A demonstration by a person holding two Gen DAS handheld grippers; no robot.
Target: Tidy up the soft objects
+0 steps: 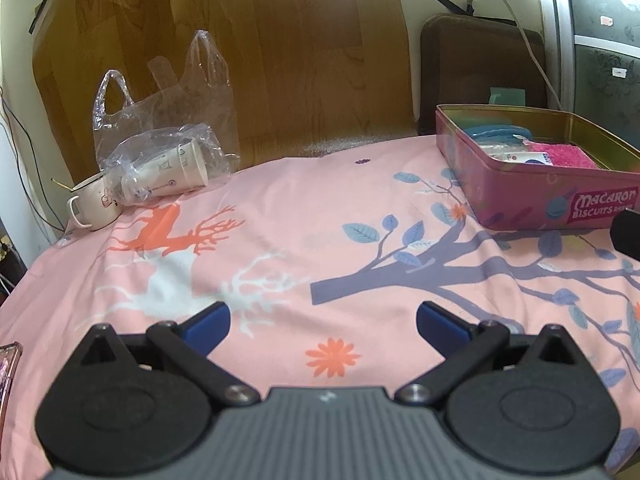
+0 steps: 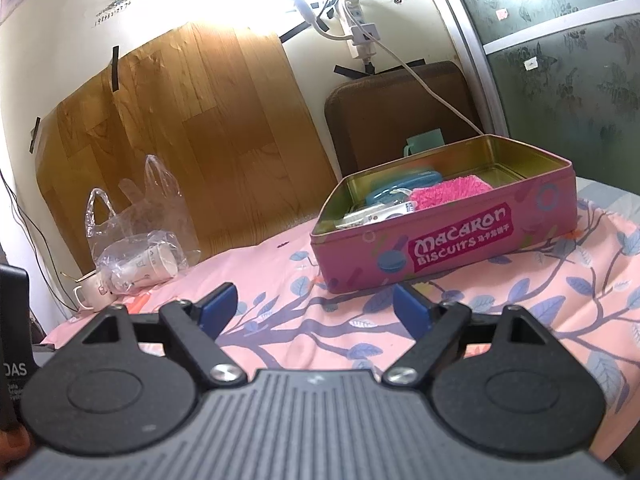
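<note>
Pink rectangular biscuit tin [image 2: 448, 232] holding fluffy pink cloth [image 2: 450, 194] sits at 1 o'clock of right hand-held gripper [image 2: 316, 312], long axis crosswise; right nearer. Left hand-held gripper [image 1: 322, 320] sees tin at 2 o'clock. Both wide apart, empty.

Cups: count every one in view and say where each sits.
2: a white mug on the pink bedsheet at far left, and a paper cup lying inside the clear plastic bag beside it. More may be hidden.
</note>
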